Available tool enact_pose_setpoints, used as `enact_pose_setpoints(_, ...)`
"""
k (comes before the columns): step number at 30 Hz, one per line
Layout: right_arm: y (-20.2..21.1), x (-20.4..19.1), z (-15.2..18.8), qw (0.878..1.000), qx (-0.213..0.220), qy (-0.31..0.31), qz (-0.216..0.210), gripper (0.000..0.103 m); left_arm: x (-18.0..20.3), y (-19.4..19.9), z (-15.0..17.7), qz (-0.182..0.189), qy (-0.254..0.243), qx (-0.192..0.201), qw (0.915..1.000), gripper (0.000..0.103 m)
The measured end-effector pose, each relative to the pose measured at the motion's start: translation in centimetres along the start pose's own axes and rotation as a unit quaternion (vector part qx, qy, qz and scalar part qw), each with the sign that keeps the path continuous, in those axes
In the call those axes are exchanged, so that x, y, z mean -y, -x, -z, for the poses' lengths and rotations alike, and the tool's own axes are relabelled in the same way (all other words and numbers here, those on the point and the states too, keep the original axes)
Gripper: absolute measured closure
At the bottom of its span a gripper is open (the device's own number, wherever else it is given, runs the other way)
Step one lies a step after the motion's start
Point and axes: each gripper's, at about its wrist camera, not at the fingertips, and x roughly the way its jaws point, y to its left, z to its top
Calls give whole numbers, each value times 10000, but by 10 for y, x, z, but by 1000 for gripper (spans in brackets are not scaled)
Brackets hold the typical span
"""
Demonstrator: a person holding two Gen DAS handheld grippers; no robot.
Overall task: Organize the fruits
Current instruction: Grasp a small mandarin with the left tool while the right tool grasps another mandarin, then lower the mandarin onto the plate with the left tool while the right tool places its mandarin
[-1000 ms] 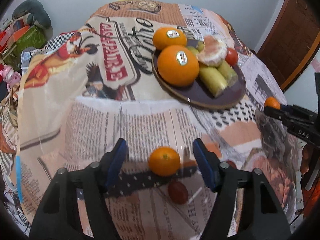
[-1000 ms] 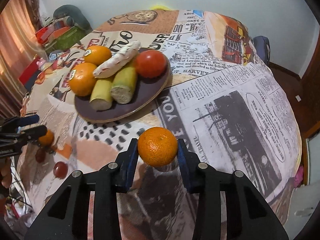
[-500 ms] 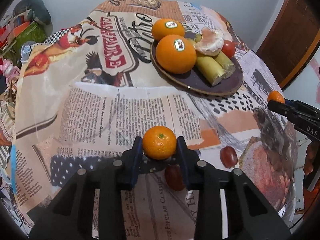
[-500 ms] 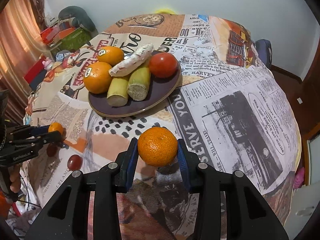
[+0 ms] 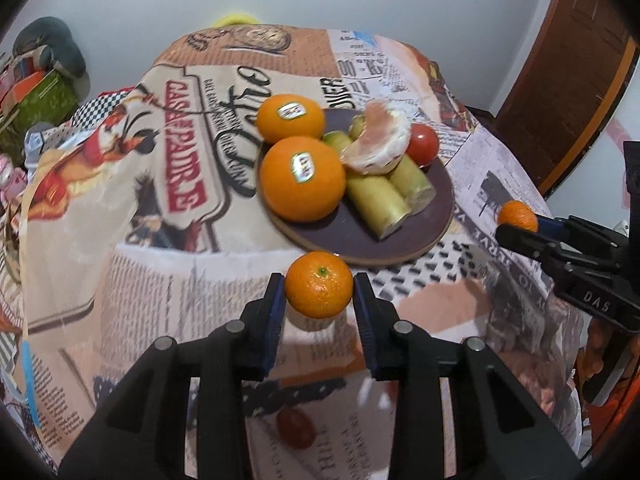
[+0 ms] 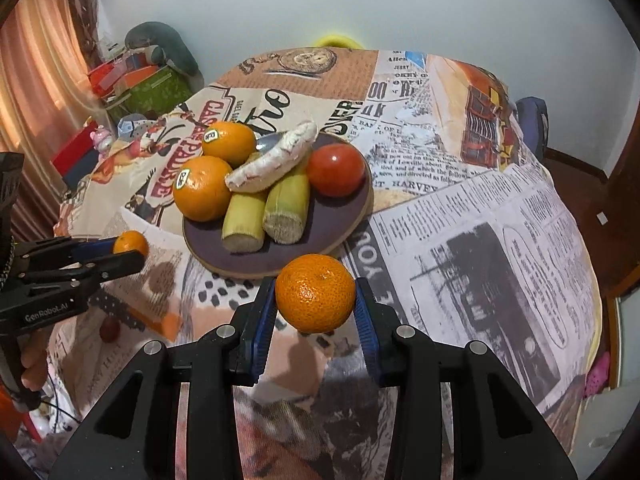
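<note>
Two mandarins are off the tabletop (image 6: 500, 208) at once — one clamped in my left gripper (image 5: 319, 300), the other in my right gripper (image 6: 315, 300), each pair of jaws pressed against the sides of its fruit. The left mandarin (image 5: 319, 290) hangs just short of the near rim of the brown plate (image 5: 400, 248), which lies straight ahead of the left jaws; the right mandarin (image 6: 315, 293) sits the same way before the plate in the right wrist view.

I judge the step in hand to be carrying both onto the plate. To do it well I'd bring one in at a time, so the two grippers don't crowd each other, and aim for the bare patch of plate nearest the jaws, in front of the cane-like stalks (image 5: 378, 204). I'd lower until the fruit rests before letting go — a round mandarin dropped from height would likely roll off the rim. The big oranges (image 5: 302, 178) to the left of that patch leave little room, so a gentle approach matters. A small dark red fruit (image 5: 296, 428) lies on the cloth beneath the left jaws, not yet collected.

Writing, largest first: the tablecloth reads "CASAPADRE" in red, then "HARVEY" in newsprint; the grippers carry "GenRobot.AI" and "DAS". The orange stickers are too small to read.
</note>
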Motion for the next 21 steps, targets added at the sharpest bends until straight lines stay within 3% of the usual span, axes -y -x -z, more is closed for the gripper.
enact_pose_setpoints(21,-46,15,-32,9999,23,-126,-101,68,17,-48,-30,97,-52,-163,9998,69)
